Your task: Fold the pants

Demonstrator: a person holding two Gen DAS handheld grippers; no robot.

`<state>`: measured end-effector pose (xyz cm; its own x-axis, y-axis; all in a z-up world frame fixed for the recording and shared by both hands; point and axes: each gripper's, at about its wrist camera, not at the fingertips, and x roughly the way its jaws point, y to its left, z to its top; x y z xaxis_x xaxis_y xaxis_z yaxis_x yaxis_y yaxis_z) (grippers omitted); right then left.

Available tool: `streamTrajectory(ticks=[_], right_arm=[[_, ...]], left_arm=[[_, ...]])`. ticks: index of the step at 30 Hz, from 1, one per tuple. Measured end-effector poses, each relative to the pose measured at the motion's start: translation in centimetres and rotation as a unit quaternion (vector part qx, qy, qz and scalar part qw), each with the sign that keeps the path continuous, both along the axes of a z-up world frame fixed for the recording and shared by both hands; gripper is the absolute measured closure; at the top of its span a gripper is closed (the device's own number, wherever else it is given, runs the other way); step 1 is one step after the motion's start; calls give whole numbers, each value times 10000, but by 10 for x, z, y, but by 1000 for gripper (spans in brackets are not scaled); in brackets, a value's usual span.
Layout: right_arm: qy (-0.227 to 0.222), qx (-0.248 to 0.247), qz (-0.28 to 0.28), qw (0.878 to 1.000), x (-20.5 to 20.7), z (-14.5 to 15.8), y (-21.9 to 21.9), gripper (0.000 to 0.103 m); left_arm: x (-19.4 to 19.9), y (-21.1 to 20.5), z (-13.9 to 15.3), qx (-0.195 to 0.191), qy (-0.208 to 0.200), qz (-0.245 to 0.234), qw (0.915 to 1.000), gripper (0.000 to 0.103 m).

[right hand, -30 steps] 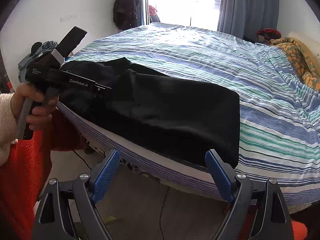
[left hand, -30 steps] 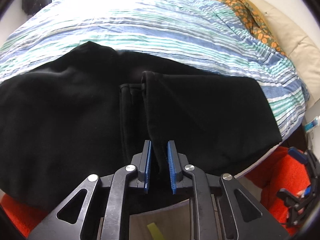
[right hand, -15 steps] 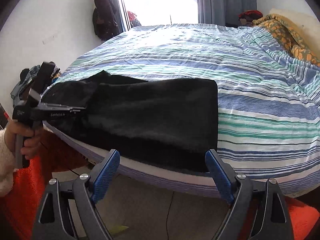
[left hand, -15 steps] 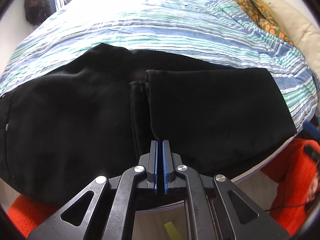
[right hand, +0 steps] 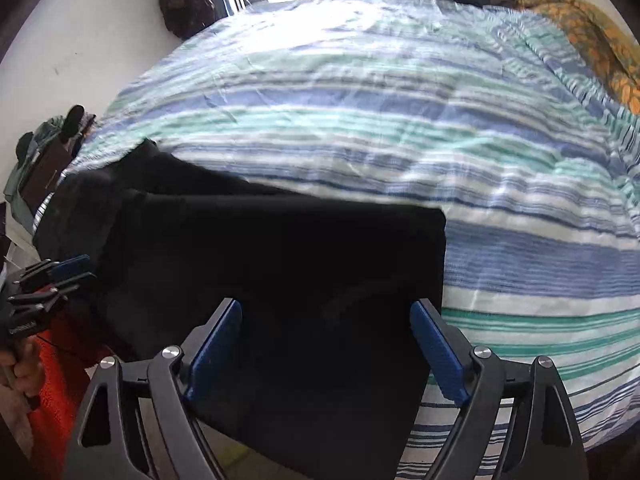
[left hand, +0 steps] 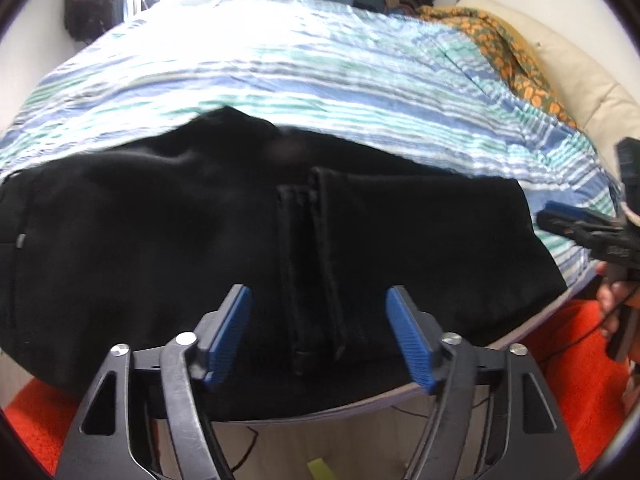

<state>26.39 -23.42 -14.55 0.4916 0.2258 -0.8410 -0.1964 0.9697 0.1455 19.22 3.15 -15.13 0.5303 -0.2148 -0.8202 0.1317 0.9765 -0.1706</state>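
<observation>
Black pants point(left hand: 160, 240) lie folded on the near edge of a striped bed, with the leg hems point(left hand: 316, 248) laid across the middle. They also show in the right wrist view point(right hand: 280, 264). My left gripper point(left hand: 318, 332) is open and empty just in front of the hems, above the bed edge. My right gripper point(right hand: 326, 350) is open and empty over the right end of the pants near the fold edge. The right gripper also shows at the right in the left wrist view point(left hand: 576, 224); the left gripper shows at the left in the right wrist view point(right hand: 52, 276).
The blue, green and white striped bedspread point(right hand: 440, 128) covers the bed. An orange patterned blanket point(left hand: 504, 44) and a cream pillow point(left hand: 580, 76) lie at the far right. An orange-red sleeve point(left hand: 580, 360) and the floor point(left hand: 320, 448) are below the bed edge.
My left gripper was shut on the leg hems half a second ago; it has let go, opened wide and drawn back. My right gripper moved in over the pants' right end.
</observation>
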Motion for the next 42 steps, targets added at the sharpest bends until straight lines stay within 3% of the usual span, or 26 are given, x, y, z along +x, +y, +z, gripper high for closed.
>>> streamTrajectory(ticks=[3, 5, 9, 10, 14, 16, 18, 21, 24, 26, 29, 34, 42], right_arm=[[-418, 207, -63, 9989, -22, 27, -3, 16], [-450, 440, -187, 9978, -35, 22, -4, 13], [475, 617, -323, 9964, -38, -35, 5, 13], [430, 608, -440, 9963, -40, -37, 4, 17], [-937, 582, -771, 9909, -61, 17, -7, 14], [-1577, 224, -859, 9835, -75, 43, -9, 4], [-1850, -218, -938, 9780, -81, 49, -11, 0], [-1610, -676, -1108, 9784, -86, 27, -22, 0], [-1115, -716, -1418, 9810, -90, 5, -41, 0], [-1176, -487, -1654, 9780, -92, 6, -62, 0], [-1324, -558, -1858, 9720, -95, 9, -71, 0], [-1056, -415, -1839, 9764, -90, -3, -74, 0], [-1034, -314, -1777, 9781, -85, -7, -74, 0]], left_arm=[[4, 13, -1, -159, 20, 219, 9996, 28], [8, 19, -4, -179, 104, 395, 9990, 28], [11, 28, -8, -157, 170, 636, 9977, 28], [10, 30, -8, -119, 146, 689, 9974, 28], [6, 36, -5, -51, 5, 795, 9968, 28], [7, 38, -6, -18, 7, 872, 9962, 28], [7, 40, -7, -3, 42, 935, 9956, 28], [3, 43, -4, 65, -14, 1054, 9944, 28], [0, 52, -2, 88, -72, 1263, 9919, 28], [0, 60, -3, 73, -57, 1436, 9896, 28], [-3, 68, -4, 89, -19, 1660, 9861, 28], [-7, 73, -3, 266, -40, 1871, 9820, 27], [-10, 73, -5, 577, -14, 1921, 9797, 26]])
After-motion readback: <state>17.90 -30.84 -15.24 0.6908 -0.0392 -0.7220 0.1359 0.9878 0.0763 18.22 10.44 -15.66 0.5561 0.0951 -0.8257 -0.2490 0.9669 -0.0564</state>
